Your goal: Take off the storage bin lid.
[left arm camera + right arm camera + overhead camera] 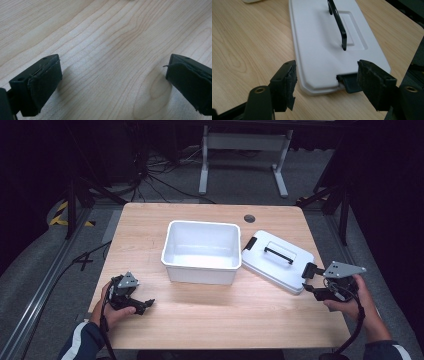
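Note:
A white plastic bin (200,252) stands open and empty in the middle of the wooden table (150,227). Its white lid (277,260) lies flat to the right of it, with a black handle (278,254) on top and a black clip (348,82) at the near end. My right gripper (309,279) is at that near end, open. In the right gripper view (327,75) the lid's edge (319,87) sits just ahead of the jaws, and the pads touch nothing. At the front left, my left gripper (145,306) rests low over bare wood, open and empty (113,70).
A round cable hole (249,218) sits near the table's far edge. Behind the table stand a white frame (245,150) and loose cables on the floor. Bare wood stretches across the front of the table between my two hands.

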{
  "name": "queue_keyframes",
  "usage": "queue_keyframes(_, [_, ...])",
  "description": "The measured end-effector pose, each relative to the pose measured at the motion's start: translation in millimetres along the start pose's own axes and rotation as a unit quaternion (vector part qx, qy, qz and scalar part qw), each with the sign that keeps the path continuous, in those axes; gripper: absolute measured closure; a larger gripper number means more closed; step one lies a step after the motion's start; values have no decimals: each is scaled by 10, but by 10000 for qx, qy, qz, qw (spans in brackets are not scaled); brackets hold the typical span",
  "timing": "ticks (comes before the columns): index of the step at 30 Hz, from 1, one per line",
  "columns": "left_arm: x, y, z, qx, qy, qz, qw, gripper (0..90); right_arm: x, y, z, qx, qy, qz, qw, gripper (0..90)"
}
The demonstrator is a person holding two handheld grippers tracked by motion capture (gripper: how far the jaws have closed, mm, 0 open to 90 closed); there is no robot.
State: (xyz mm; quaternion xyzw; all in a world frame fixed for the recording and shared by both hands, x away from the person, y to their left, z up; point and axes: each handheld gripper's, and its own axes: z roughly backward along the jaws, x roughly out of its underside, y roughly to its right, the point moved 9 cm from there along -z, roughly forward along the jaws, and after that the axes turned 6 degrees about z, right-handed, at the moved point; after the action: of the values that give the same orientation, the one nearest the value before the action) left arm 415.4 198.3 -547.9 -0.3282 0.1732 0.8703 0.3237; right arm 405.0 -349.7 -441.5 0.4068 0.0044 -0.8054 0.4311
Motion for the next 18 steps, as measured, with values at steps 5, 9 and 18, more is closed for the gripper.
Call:
queue_keyframes(5, [-1, 1, 0, 1, 4, 4, 10000, 9, 99, -73, 1, 20, 30, -11, 10000, 311])
queue_keyframes(9, [0, 1, -1, -1, 5, 8, 10000, 9, 201, -134, -26, 22, 13, -5, 10000, 301])
queue_keyframes(18, [0, 0, 0, 0, 2, 1, 10000, 9, 516, -281, -163, -110, -49, -197, 9997, 276])
